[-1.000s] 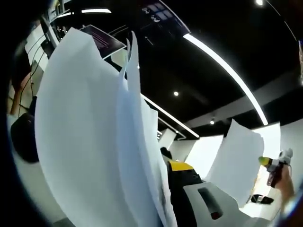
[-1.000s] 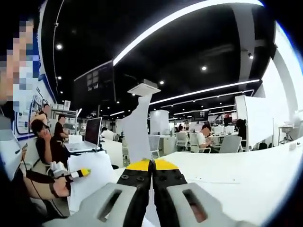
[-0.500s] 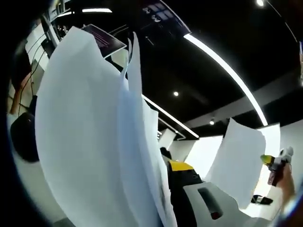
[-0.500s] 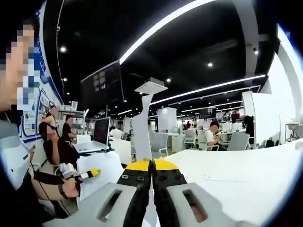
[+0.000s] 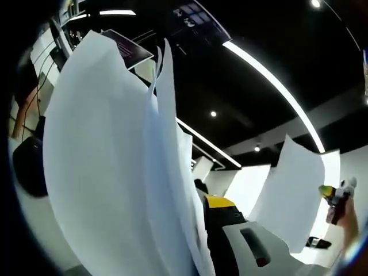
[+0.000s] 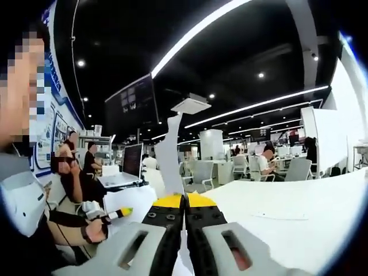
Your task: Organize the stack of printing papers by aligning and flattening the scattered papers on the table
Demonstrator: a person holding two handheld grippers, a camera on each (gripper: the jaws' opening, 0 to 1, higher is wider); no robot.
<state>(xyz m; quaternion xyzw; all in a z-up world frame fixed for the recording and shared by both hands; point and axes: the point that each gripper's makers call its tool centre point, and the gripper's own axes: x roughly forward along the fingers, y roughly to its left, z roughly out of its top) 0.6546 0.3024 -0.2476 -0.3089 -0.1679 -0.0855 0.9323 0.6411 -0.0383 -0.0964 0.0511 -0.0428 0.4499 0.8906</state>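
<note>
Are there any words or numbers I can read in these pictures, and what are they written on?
None can be read.
Blue and white wall poster: print too blurred to read.
Dark hanging screen: pale blocks, too small to read.
Dark slanted panel: marks too blurred.
White printing papers: blank on the sides that show.

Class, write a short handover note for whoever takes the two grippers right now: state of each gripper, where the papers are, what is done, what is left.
Left gripper: shut on the stack of papers, held upright in the air.
Right gripper: shut on the same papers, seen edge-on.
A loose sheet lies on the white table.
Done: papers gathered and lifted.
Left: probably square the edges, lay the stack flat, add the loose sheet.
</note>
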